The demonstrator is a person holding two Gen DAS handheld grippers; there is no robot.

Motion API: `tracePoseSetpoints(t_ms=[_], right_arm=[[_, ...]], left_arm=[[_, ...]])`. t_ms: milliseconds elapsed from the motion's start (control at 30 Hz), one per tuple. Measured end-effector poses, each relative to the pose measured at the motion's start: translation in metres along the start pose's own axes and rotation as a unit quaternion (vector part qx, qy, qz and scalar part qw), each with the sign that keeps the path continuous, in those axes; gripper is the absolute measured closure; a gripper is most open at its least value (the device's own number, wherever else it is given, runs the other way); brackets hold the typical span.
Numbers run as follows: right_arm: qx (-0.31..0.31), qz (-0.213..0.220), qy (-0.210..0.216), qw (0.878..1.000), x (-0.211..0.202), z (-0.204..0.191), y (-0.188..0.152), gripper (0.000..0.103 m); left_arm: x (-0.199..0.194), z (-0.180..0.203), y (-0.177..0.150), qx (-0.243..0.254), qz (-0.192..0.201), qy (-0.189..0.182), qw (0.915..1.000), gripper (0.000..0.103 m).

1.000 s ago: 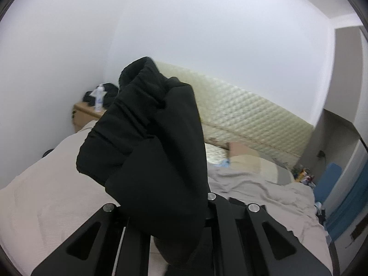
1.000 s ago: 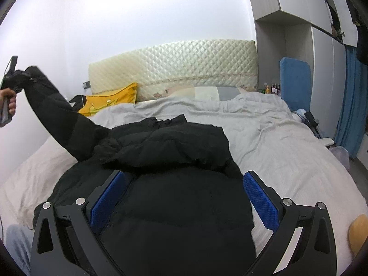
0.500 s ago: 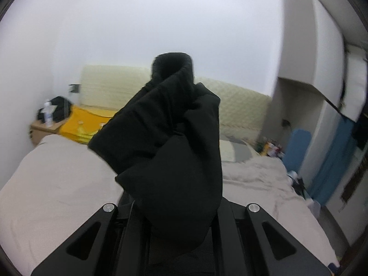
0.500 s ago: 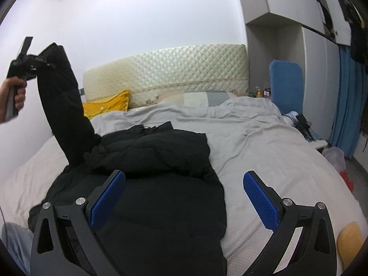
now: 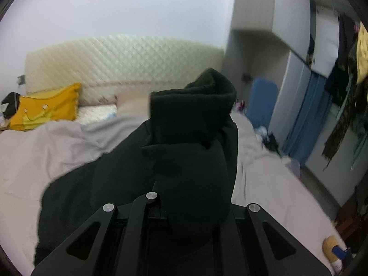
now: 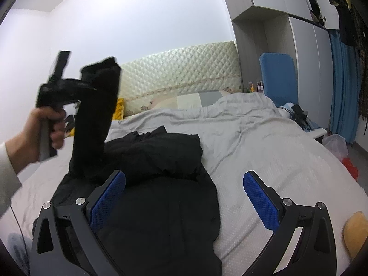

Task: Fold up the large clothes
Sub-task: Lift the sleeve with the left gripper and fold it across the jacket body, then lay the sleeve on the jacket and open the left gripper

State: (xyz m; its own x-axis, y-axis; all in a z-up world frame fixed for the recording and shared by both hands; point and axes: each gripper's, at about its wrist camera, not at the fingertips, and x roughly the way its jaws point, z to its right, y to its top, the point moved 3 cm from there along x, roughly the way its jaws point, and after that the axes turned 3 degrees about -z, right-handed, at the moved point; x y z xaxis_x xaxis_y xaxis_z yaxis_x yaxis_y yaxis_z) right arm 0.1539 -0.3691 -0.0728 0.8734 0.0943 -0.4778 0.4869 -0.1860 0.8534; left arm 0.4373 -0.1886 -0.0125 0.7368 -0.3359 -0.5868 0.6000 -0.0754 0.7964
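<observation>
Your left gripper (image 5: 193,209) is clamped on the cuff end of the black jacket's sleeve (image 5: 195,138), which bunches up over the fingers and fills the middle of that view, so its own camera shows little of the garment's layout. The right wrist view gives you that: the jacket (image 6: 156,184) lies spread on the bed (image 6: 264,151), its upper part folded over in a heap, with the sleeve (image 6: 96,119) rising upright at ten o'clock to your left hand (image 6: 39,135) on the gripper's handle. Your right gripper (image 6: 184,197) hangs over the jacket's lower half with its blue pads (image 6: 260,200) spread wide, holding nothing. The bed wears a rumpled grey cover; a quilted cream headboard (image 6: 179,78) stands at twelve o'clock, a yellow pillow (image 5: 46,108) at nine o'clock in the left view, and wardrobes (image 6: 287,53) and a blue curtain (image 6: 342,87) at two o'clock.
</observation>
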Motion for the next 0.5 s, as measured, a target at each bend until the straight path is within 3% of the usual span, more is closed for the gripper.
tracePoseSetpoints(t_ms=[167, 367, 500], right_arm=[[0.024, -0.009, 0.005, 1.000, 0.006, 0.014, -0.004, 0.000], [0.043, -0.015, 0.010, 0.999, 0.013, 0.023, -0.006, 0.000], [0.038, -0.026, 0.010, 0.999, 0.024, 0.022, -0.008, 0.000]], left_arm=[[0.062, 0.031, -0.044, 0.032, -0.053, 0.006, 0.9981, 0.094], [0.139, 0.044, -0.080, 0.056, -0.110, 0.016, 0.9922, 0.092], [0.165, 0.035, -0.110, 0.056, -0.139, 0.017, 0.9886, 0.091]])
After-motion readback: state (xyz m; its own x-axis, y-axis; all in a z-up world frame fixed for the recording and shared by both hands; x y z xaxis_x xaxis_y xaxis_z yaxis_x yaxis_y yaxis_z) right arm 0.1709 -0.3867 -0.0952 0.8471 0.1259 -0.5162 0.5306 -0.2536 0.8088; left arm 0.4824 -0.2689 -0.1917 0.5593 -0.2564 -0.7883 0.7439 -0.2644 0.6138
